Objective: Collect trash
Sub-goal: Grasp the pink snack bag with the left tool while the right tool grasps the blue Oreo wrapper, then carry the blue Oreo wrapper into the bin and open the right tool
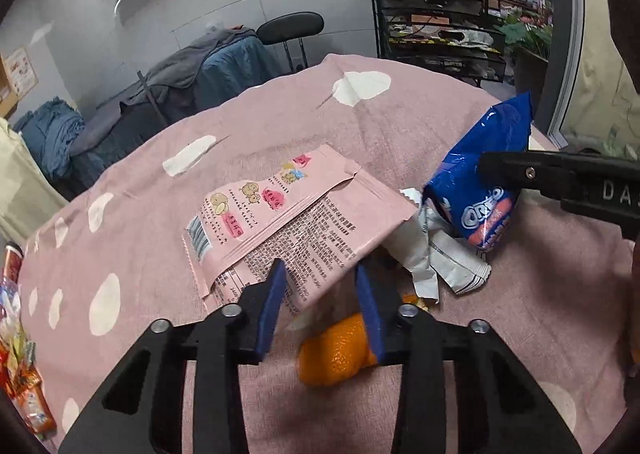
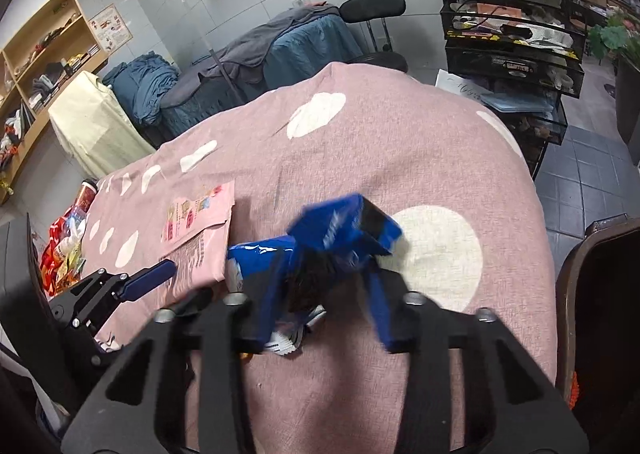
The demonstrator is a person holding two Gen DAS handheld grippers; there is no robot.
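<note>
Two grippers at work on the pink white-spotted tablecloth (image 1: 140, 189). My left gripper (image 1: 320, 274) pinches the near edge of a flat pink printed wrapper (image 1: 304, 209). My right gripper (image 2: 324, 274) clamps a crumpled blue foil biscuit packet (image 2: 340, 225), just right of the wrapper.

On the tabletop (image 1: 400, 133) before you, the flat wrapper (image 1: 280, 213) lies left of the cookie bag (image 1: 480, 173); crumpled packets (image 1: 440, 258) sit between and beneath them; the orange peel (image 1: 336, 358) lies nearest you, under the wrapper's near edge; your left tongs (image 1: 320, 290) straddle that edge; your right tongs (image 2: 324, 286) hold the bag; snack packets (image 2: 64, 250) crowd the far-left rim; behind stand a chair (image 2: 372, 5) and wire rack (image 2: 512, 33).
</note>
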